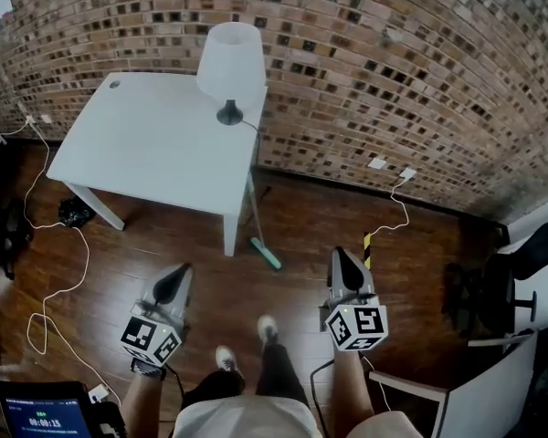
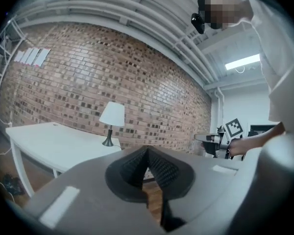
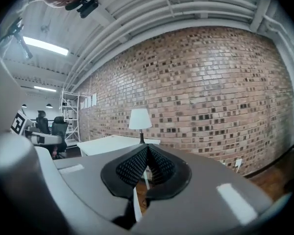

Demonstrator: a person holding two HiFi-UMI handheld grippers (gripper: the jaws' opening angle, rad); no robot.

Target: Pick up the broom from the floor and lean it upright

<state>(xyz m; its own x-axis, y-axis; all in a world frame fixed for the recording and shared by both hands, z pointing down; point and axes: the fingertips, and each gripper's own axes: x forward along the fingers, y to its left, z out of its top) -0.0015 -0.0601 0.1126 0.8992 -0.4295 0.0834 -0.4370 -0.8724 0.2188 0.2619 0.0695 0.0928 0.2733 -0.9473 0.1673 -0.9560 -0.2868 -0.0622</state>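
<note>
The broom (image 1: pixel 257 230) stands tilted on the wooden floor. Its teal head (image 1: pixel 266 255) rests on the boards and its thin pale handle leans up against the white table's (image 1: pixel 155 144) near right corner. In the head view my left gripper (image 1: pixel 173 284) and right gripper (image 1: pixel 345 264) are held in front of me, well short of the broom, one on each side. Both are shut with nothing between the jaws. The left gripper (image 2: pixel 147 152) and the right gripper (image 3: pixel 147 148) each point level toward the brick wall, pads meeting at the tips.
A white lamp (image 1: pixel 230 62) stands on the table's far right corner, against the brick wall (image 1: pixel 393 71). White cables (image 1: pixel 59 272) loop across the floor at left. A dark chair (image 1: pixel 493 290) and white panel are at right, a screen (image 1: pixel 46 413) at bottom left. My feet (image 1: pixel 247 345) are between the grippers.
</note>
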